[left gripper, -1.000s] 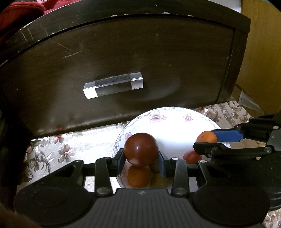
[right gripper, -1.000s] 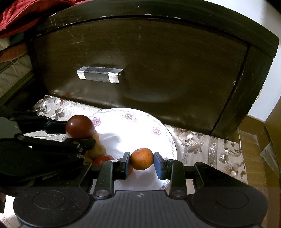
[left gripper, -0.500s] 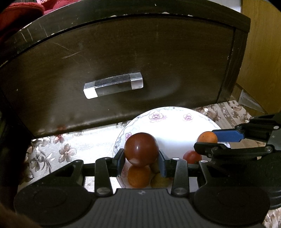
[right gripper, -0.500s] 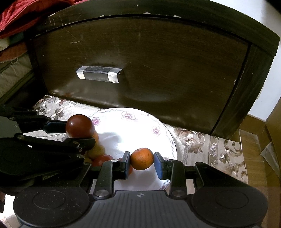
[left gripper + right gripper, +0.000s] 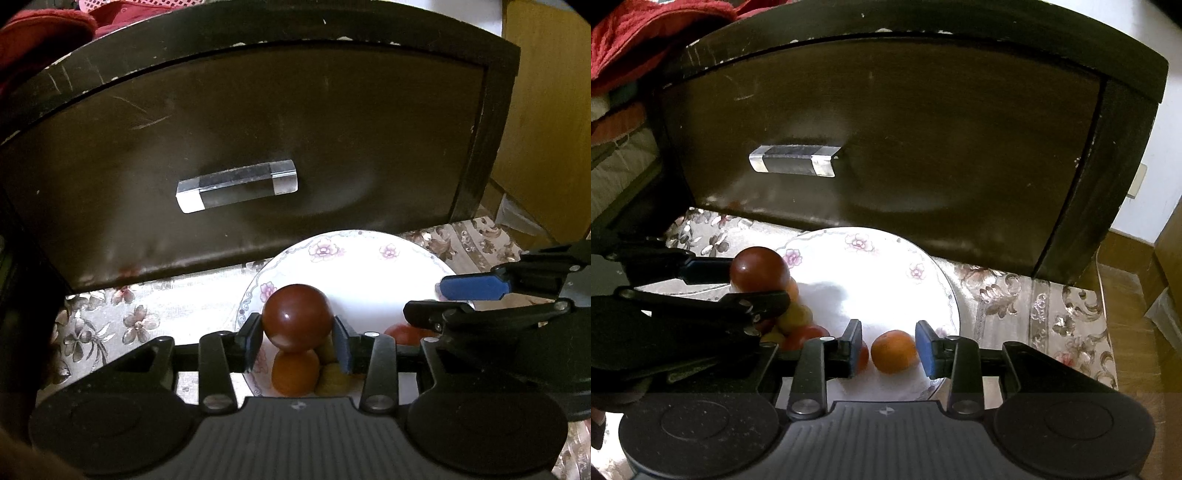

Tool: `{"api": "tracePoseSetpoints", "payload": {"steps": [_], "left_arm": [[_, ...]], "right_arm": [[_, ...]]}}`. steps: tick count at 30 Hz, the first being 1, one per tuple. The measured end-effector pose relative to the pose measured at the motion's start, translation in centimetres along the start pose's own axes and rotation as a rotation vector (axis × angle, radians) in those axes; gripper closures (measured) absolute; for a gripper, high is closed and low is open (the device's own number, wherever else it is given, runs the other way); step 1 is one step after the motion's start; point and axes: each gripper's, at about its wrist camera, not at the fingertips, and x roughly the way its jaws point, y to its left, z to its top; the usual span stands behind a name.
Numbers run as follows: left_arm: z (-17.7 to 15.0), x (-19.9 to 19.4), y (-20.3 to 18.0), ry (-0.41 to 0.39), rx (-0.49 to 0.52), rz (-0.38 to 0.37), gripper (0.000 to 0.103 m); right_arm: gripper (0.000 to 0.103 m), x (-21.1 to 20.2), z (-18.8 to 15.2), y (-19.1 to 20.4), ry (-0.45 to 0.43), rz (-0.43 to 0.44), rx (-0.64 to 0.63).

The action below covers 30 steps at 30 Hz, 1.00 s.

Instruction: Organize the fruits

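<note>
Fruits (image 5: pixel 798 325) on plate (image 5: pixel 871 280) before drawer (image 5: pixel 886 147)

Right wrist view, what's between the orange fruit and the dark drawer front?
Only bare white plate lies between the orange fruit and the drawer front; the right wrist view shows it.
</note>
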Motion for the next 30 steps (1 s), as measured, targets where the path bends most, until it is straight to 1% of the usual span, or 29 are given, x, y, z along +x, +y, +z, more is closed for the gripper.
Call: {"api": "tracePoseSetpoints", "payload": {"steps": [7, 9, 11, 15, 23, 30], "left_arm": [[0.2, -0.7, -0.6, -0.024, 0.015, -0.025, 0.056], [0.3, -1.0, -0.9, -0.031, 0.021, -0.031, 0.054], [0.4, -1.2, -1.2, -0.035, 0.033, -0.019, 0.053], [0.2, -1.6, -1.2, -0.034, 0.033, -0.016, 0.053], [-0.6, -2.4, -1.0, -0.027, 0.01, -0.008, 0.052], [-1.5, -3.3, -0.8, -0.016, -0.024, -0.006, 0.044]], "right_arm": [[0.071, -0.7, 0.2, -0.6, -0.022, 0.013, 0.034], [0.069, -0.9, 0.3, -0.9, -0.028, 0.009, 0.044], [0.068, -1.0, 0.3, -1.2, -0.031, 0.004, 0.056], [0.064, -1.3, 0.2, -1.6, -0.035, 0.001, 0.066], [0.061, -1.9, 0.0, -1.5, -0.042, 0.002, 0.06], [0.061, -2.3, -0.4, -0.9, -0.037, -0.016, 0.051]]}}
